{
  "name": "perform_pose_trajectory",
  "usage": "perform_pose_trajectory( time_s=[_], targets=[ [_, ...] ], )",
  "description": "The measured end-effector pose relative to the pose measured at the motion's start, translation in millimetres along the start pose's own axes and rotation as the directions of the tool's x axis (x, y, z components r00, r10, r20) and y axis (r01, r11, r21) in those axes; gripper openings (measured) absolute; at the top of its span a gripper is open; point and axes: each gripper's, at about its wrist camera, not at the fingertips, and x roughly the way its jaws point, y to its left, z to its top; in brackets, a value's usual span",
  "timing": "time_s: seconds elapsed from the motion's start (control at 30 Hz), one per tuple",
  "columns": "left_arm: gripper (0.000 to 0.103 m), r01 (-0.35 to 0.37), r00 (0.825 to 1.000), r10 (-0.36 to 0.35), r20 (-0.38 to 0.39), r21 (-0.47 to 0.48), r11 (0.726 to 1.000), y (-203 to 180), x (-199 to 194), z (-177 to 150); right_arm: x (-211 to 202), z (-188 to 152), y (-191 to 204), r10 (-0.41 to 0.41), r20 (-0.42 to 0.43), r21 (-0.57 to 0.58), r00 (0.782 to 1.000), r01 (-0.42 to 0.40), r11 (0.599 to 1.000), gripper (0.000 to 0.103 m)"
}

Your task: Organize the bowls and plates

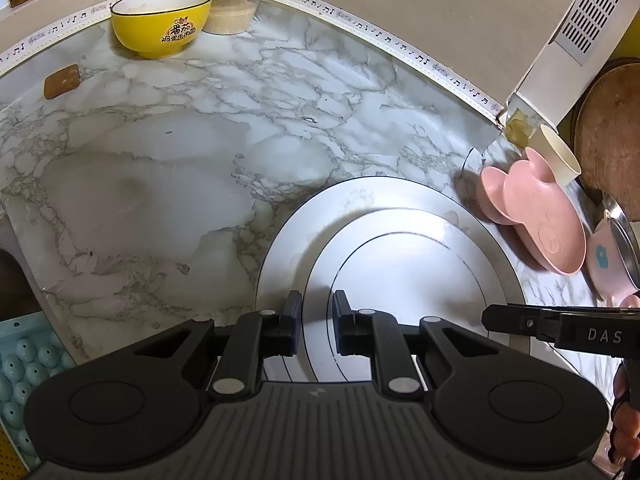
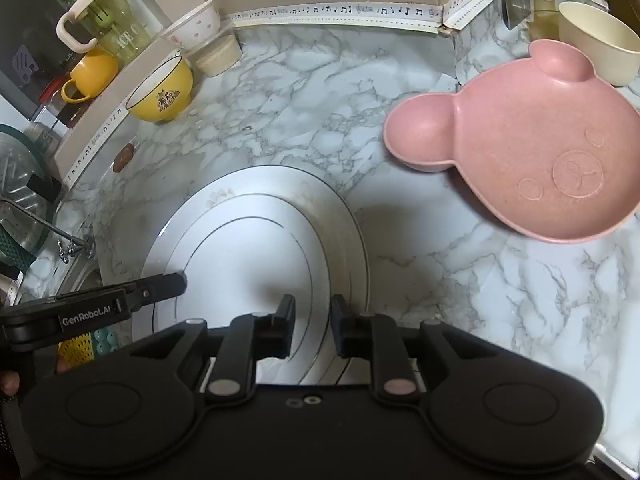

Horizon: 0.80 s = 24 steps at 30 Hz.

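- I am holding my left gripper (image 1: 316,322) over the stacked white plates (image 1: 400,256), fingers slightly parted, clasping nothing.
- My right gripper (image 2: 313,326) is hovering over the same plates, jaws apart and empty.
- The plates are lying on the marble counter (image 1: 180,160), near the pink bear plate (image 2: 528,152).

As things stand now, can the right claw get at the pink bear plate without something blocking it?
Probably yes. The pink bear plate lies flat on the counter, ahead and to the right of the right claw, with only bare marble between them. The cream cup sits behind it, out of the way.
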Motion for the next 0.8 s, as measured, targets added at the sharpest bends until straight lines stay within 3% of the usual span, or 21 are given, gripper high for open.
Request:
perform_pose_trajectory(
  time_s=[0.4,0.8],
  targets=[
    [0.015,0.003,1.000,-0.003,-0.011,0.006,1.000,2.7,-5.3,-0.1,-7.5,5.0,1.6,0.001,-0.015,-0.033,1.000,-0.001,0.999,0.025],
    [0.017,-0.003,0.999,0.002,0.035,0.049,0.999,-10.7,-32.6,-0.6,-33.4,3.8,17.0,0.000,0.054,-0.121,0.999,0.006,0.993,0.054]
  ],
)
